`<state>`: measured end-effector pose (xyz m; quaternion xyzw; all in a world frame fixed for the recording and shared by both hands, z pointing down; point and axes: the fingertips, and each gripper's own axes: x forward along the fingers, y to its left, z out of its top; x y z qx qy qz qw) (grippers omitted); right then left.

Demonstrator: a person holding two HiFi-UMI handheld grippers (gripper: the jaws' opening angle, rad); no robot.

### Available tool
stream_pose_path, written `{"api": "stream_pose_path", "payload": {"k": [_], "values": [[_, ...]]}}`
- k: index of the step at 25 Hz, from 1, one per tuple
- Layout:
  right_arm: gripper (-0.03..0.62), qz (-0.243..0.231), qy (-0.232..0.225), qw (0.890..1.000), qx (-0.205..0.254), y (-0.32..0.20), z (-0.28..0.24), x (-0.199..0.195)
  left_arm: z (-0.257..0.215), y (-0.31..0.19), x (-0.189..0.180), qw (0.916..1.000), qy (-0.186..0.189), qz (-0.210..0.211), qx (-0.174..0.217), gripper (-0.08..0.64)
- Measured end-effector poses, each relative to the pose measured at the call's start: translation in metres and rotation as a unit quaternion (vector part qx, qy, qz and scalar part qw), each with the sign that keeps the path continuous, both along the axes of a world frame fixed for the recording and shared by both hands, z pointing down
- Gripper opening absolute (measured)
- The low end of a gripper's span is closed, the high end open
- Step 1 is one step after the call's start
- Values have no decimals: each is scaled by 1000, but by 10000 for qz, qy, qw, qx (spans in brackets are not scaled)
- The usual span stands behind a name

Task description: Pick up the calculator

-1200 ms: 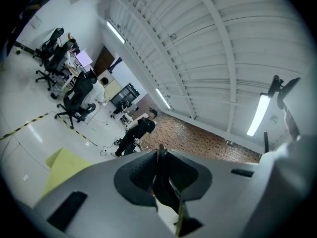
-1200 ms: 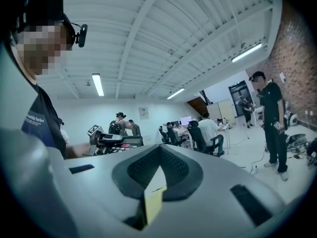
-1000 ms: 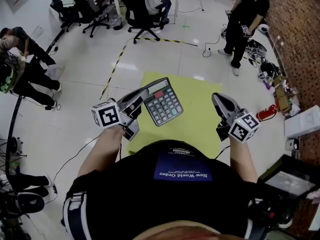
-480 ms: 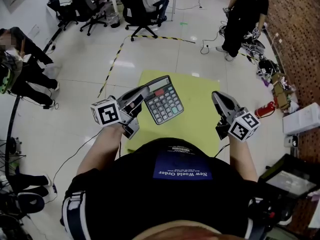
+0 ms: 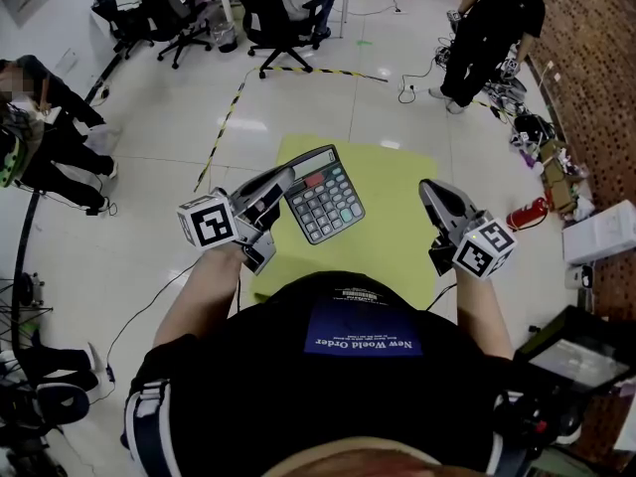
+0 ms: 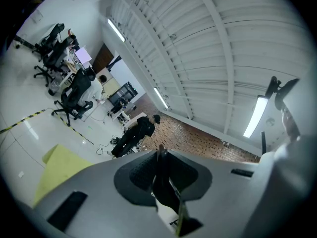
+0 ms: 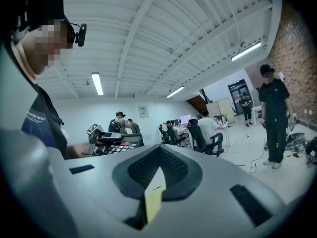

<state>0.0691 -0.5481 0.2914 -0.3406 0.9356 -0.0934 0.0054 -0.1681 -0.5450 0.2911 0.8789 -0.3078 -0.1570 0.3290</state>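
Note:
A grey calculator [image 5: 324, 195] with dark keys and a red button hangs tilted above the yellow table [image 5: 397, 207]. My left gripper [image 5: 288, 179] is shut on the calculator's left edge and points level. In the left gripper view the calculator's dark thin edge [image 6: 166, 192] sits clamped between the pads, with my left gripper [image 6: 161, 152] closed round it. My right gripper [image 5: 429, 189] hovers over the table's right side, shut and empty. The right gripper view shows my right gripper [image 7: 159, 150] with its pads meeting, and the calculator [image 7: 116, 145] off to the left.
A person in black [image 5: 492, 28] stands at the far right, near cables on the floor. Office chairs [image 5: 283, 23] and desks stand at the back. Striped tape [image 5: 224, 137] runs across the white floor. A red extinguisher [image 5: 527, 215] and a white box [image 5: 601, 232] lie to the right.

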Motion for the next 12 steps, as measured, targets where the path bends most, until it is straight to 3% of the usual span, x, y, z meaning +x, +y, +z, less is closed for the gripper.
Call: {"api": "stream_pose_path", "payload": {"k": [12], "values": [[-15, -83, 51, 9999, 45, 5, 1, 1, 1, 4, 5, 10000, 33, 0, 19, 60]]}}
